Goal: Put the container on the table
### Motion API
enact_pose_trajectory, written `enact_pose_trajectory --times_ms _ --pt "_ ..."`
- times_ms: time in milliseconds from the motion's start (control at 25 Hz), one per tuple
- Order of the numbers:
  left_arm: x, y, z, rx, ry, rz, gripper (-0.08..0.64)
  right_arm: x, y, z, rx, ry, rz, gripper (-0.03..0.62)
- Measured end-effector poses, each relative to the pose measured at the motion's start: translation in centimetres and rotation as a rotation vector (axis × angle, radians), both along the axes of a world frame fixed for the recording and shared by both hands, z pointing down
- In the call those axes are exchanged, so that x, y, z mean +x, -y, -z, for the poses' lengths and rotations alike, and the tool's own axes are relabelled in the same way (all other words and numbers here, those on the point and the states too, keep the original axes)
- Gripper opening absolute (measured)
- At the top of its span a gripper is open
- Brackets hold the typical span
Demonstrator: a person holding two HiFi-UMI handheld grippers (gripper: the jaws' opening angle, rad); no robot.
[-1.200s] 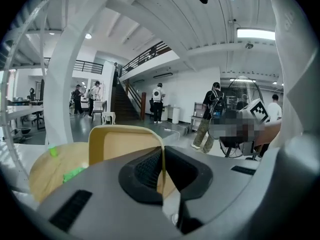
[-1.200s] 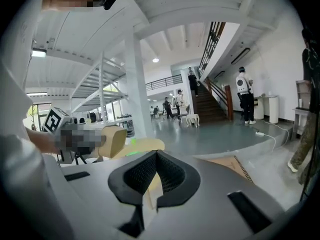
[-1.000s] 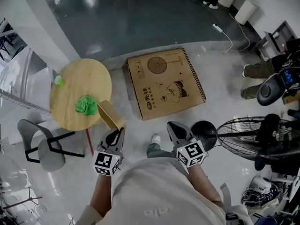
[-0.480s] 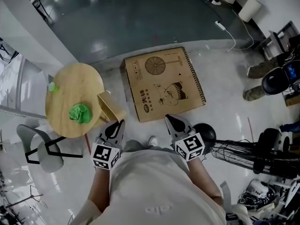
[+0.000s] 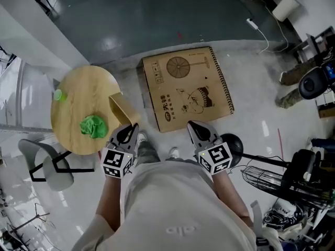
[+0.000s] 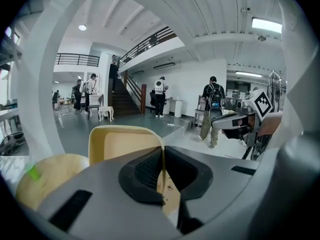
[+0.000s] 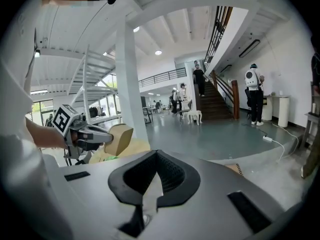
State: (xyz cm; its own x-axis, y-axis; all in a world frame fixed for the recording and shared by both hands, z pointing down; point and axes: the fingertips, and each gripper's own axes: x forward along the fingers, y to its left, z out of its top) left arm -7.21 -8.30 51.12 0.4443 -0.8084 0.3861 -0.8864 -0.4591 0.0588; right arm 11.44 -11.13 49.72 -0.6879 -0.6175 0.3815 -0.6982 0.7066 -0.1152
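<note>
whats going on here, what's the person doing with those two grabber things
A person holds a pair of tongs in each hand. The left tongs are clamped on one wall of a tan container, holding it up by the near edge of a round wooden table; it is not set down yet. A crumpled green cloth lies on the table. The right tongs are shut and empty, off to the side above the floor, near a flat cardboard box.

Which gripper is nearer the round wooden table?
Left. The left gripper, clamped on the container, sits right beside the table edge; the right gripper is farther off, by the cardboard box.
</note>
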Motion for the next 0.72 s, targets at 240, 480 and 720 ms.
enact_pose_trajectory --times_ms 240,480,720 --pt "-5.7 3.2 -3.2 -0.078 0.066 -0.069 0.028 -4.9 2.8 -0.8 -0.019 -0.029 -0.034 0.025" --pt "-10.3 6.3 -7.6 -0.173 0.128 -0.123 0.028 -8.1 5.4 -2.4 -0.053 -0.037 -0.094 0.026" --pt "-12.9 7.4 -13.2 -0.301 0.180 -0.209 0.029 -9.4 6.6 -3.8 -0.080 -0.052 -0.178 0.026"
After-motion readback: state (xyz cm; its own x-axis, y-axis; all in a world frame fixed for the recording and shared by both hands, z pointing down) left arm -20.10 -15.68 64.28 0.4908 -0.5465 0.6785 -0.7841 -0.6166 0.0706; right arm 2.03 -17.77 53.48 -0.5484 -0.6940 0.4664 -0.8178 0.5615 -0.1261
